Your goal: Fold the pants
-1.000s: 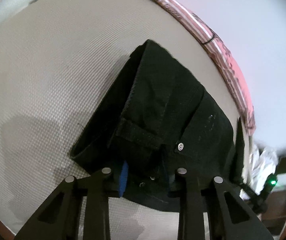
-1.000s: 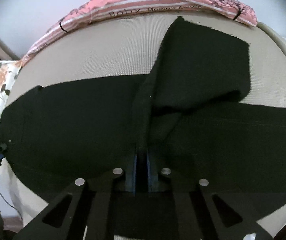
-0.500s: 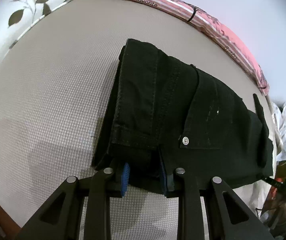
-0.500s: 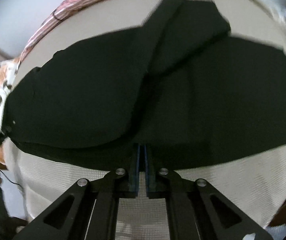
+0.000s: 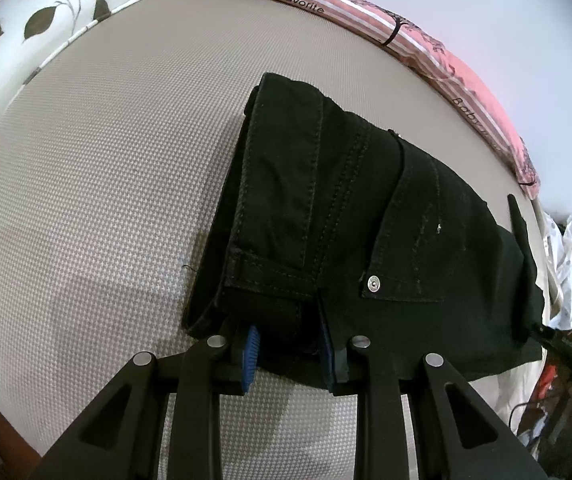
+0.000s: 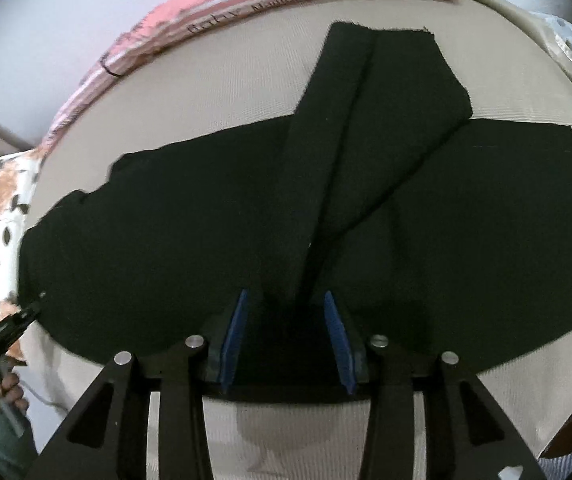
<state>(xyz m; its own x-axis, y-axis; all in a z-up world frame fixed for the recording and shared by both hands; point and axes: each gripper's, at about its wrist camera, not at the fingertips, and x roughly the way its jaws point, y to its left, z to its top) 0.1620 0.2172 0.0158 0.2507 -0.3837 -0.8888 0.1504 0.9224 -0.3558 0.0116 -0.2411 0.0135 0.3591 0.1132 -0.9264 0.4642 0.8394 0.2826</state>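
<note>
Our left gripper pinches the waistband of the black pants. Our right gripper is wide apart over the pants, holding nothing. The far leg end is cut off.

Black pants, beige textured bedsheet, pink striped blanket

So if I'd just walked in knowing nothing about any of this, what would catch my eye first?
Probably the black pants, spread wide across the beige mattress, with one leg folded up and back toward the far edge. Next, the two black grippers with blue pads: the left gripper sits at the waistband, near a silver rivet, and the right gripper stands open over the near edge of the cloth. Behind runs a pink striped blanket.
</note>
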